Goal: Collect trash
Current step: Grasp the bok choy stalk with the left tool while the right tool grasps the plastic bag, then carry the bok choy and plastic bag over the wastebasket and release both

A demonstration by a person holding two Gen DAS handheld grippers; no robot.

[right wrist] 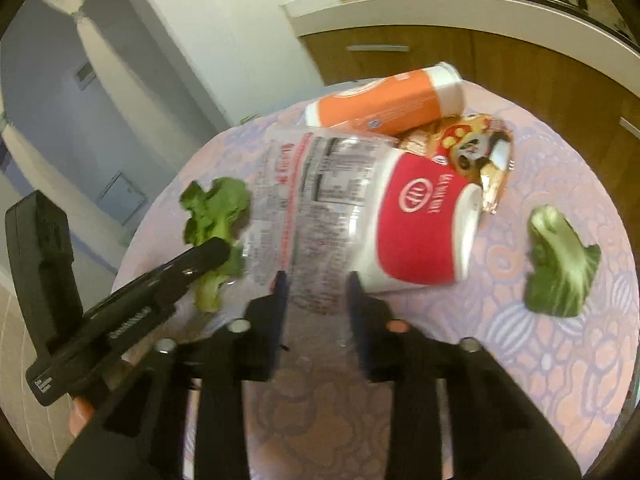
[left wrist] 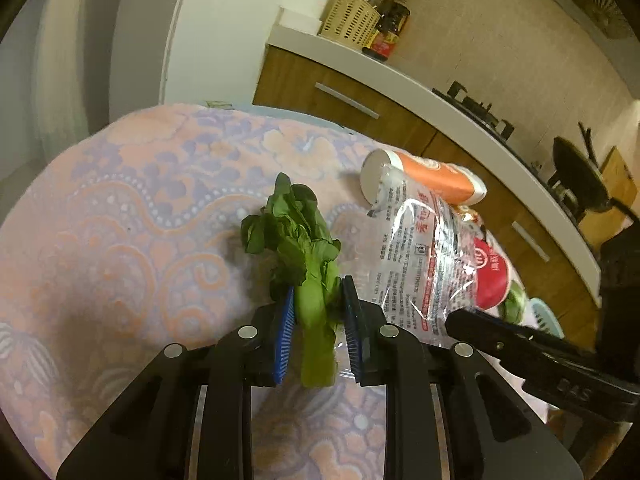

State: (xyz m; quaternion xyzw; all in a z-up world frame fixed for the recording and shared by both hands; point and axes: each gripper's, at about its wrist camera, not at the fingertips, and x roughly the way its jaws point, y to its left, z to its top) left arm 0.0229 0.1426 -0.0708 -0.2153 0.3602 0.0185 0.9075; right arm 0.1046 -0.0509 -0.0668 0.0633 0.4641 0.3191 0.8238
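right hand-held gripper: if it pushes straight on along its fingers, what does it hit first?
The clear printed plastic wrapper, already between the right hand-held gripper fingers. Just behind it along the same line sits the red-and-white cup; whether the wrapper actually touches the cup is unclear from this view.

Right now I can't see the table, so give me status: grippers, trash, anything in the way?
Left hand-held gripper shut on greens. Right hand-held gripper on clear wrapper. Cups, foil packet, loose leaf on table. Nothing blocking.
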